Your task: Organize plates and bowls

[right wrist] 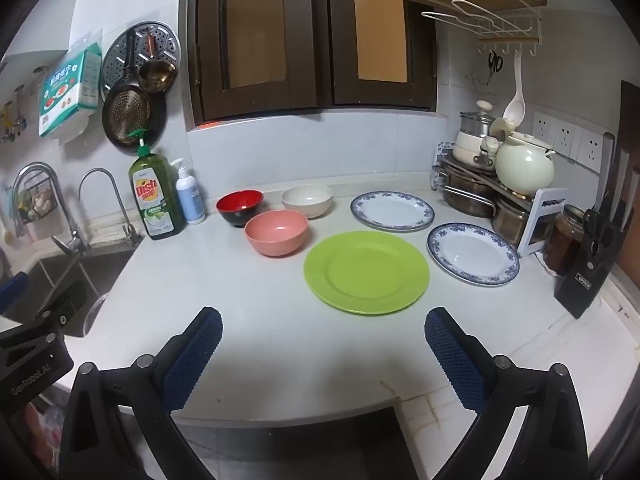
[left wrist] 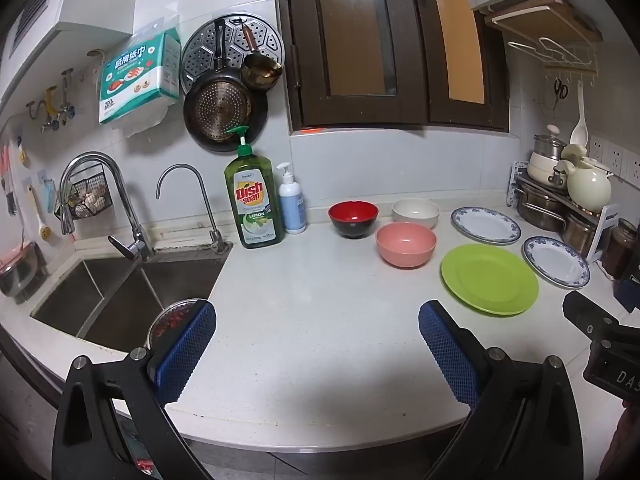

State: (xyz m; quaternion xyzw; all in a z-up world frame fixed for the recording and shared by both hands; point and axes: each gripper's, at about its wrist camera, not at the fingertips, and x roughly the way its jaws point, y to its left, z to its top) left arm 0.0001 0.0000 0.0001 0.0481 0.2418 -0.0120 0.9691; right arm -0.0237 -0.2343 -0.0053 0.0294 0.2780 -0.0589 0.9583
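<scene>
On the white counter stand a red-and-black bowl point(left wrist: 353, 218) point(right wrist: 240, 207), a cream bowl point(left wrist: 415, 212) point(right wrist: 307, 200) and a pink bowl point(left wrist: 405, 244) point(right wrist: 276, 232). To their right lie a green plate point(left wrist: 489, 279) point(right wrist: 366, 271) and two blue-rimmed white plates, one farther back point(left wrist: 486, 225) point(right wrist: 392, 210) and one nearer, to the right point(left wrist: 556, 262) point(right wrist: 473, 253). My left gripper point(left wrist: 318, 338) is open and empty above the counter's front. My right gripper point(right wrist: 323, 342) is open and empty, just in front of the green plate.
A sink point(left wrist: 120, 292) with two taps lies at the left. A dish soap bottle point(left wrist: 253, 204) and a pump bottle point(left wrist: 292, 206) stand beside it. A rack of pots point(right wrist: 492, 184), a jar point(right wrist: 566, 240) and a knife block point(right wrist: 600, 248) crowd the right.
</scene>
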